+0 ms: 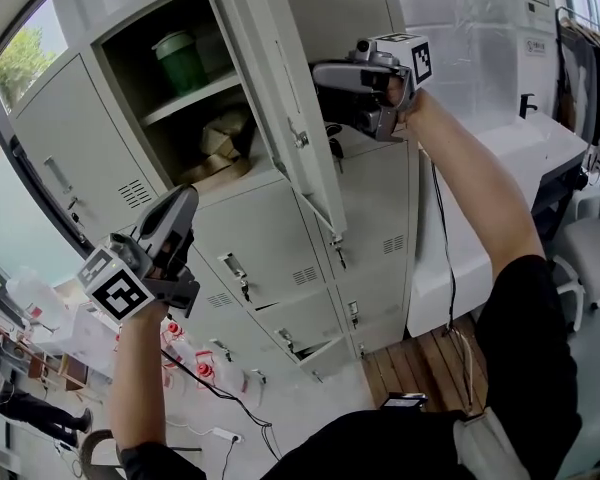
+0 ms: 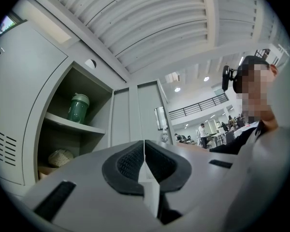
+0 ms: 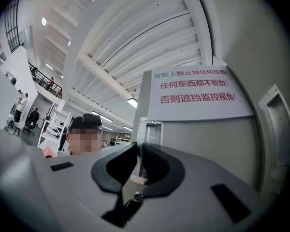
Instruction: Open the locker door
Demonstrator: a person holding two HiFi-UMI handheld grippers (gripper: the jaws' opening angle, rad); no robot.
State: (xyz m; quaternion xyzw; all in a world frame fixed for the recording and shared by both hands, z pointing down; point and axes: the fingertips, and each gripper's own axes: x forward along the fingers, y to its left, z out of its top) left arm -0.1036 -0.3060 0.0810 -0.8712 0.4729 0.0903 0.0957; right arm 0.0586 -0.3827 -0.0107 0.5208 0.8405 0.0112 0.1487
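Grey right tool [image 1: 322, 80] high on door [image 1: 278, 88]

The locker door [image 1: 280, 78], a tall pale-grey metal panel, is seen swung well out from an upper compartment [image 1: 130, 68], which is left uncovered. It is viewed nearly edge-on and slanted across the head view. A small metal latch [image 1: 300, 138] is fitted partway down it.

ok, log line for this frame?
task: open locker | door: open | right gripper: fingers shut on door edge | left gripper: shut, empty | inside: bottle on shelf
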